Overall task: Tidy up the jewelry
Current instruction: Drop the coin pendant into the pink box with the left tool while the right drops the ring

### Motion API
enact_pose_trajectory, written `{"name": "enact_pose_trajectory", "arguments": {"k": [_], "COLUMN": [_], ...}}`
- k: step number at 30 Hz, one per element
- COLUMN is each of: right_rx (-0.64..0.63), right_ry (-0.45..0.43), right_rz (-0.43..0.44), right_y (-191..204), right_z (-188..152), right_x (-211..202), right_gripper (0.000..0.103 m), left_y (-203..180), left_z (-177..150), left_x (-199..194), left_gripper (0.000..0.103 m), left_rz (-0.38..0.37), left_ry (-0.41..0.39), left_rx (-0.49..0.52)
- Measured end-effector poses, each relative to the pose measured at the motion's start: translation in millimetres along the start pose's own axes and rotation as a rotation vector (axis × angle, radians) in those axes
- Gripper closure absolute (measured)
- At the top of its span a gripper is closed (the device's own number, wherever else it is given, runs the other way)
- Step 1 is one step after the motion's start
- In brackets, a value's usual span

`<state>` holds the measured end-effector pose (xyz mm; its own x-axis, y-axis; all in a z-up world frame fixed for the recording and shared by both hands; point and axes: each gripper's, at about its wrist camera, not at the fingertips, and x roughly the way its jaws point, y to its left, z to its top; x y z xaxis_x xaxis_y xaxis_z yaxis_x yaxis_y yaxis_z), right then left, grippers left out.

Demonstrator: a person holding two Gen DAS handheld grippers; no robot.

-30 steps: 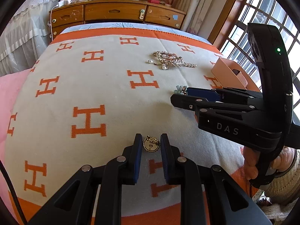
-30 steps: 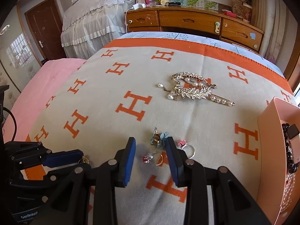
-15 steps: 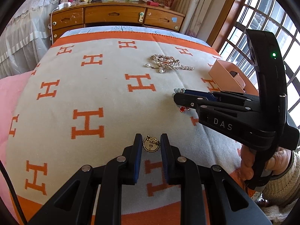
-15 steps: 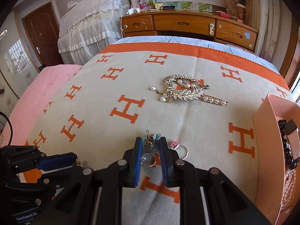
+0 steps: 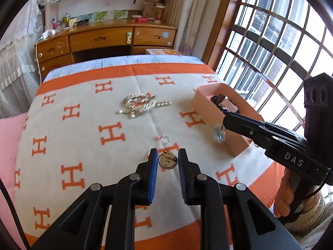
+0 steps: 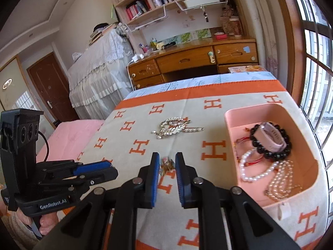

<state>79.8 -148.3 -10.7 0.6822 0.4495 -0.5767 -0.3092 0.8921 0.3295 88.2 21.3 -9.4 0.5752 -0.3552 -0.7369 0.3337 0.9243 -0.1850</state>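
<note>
Pink tray (image 6: 270, 112) contents — bracelets (image 6: 270, 143) — right view only

Matt woven blanket (image 5: 83, 137); glossy, prob. metal brooch (image 5: 167, 160).

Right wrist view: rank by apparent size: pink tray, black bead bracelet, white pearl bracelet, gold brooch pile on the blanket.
1. pink tray
2. gold brooch pile, farther from the camera, so possibly bigger than it looks
3. black bead bracelet and white pearl bracelet: too alike to rank
</note>
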Motion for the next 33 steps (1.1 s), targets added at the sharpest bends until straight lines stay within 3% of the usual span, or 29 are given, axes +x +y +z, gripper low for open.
{"name": "enact_pose_trajectory", "arguments": {"k": [7,13,18,20,22,33], "right_rx": [0.061,0.133,0.158,0.174,0.192,0.146], "right_ry": [-0.113,-0.128,-0.116,-0.105,-0.101,-0.092], "right_rz": [-0.107,-0.146,-0.166,-0.17,-0.169,-0.095], "right_y": [-44,-77,-95,-101,-106,-100], "right_z": [7,6,-2,-5,-9,-14], "right_x": [-44,-49,-51,-51,-53,-64], "right_gripper": [0.089,0.089,0.089,0.089,0.089,0.088], "left_y": [-69,-113,-132,-136,-133,-97], "left_z": [57,87,83,80,77,67], "left_x": [17,62,103,113,115,71], "left_gripper": [0.085,0.085,0.085,0.072,0.04,0.036], "left_rz": [-0.078,-0.162,-0.174,-0.168,-0.171,-0.119], "left_ry": [-0.056,0.001,0.098,0.131,0.134,0.046], "left_rx": [0.116,0.144,0.152,0.148,0.127,0.053]}}
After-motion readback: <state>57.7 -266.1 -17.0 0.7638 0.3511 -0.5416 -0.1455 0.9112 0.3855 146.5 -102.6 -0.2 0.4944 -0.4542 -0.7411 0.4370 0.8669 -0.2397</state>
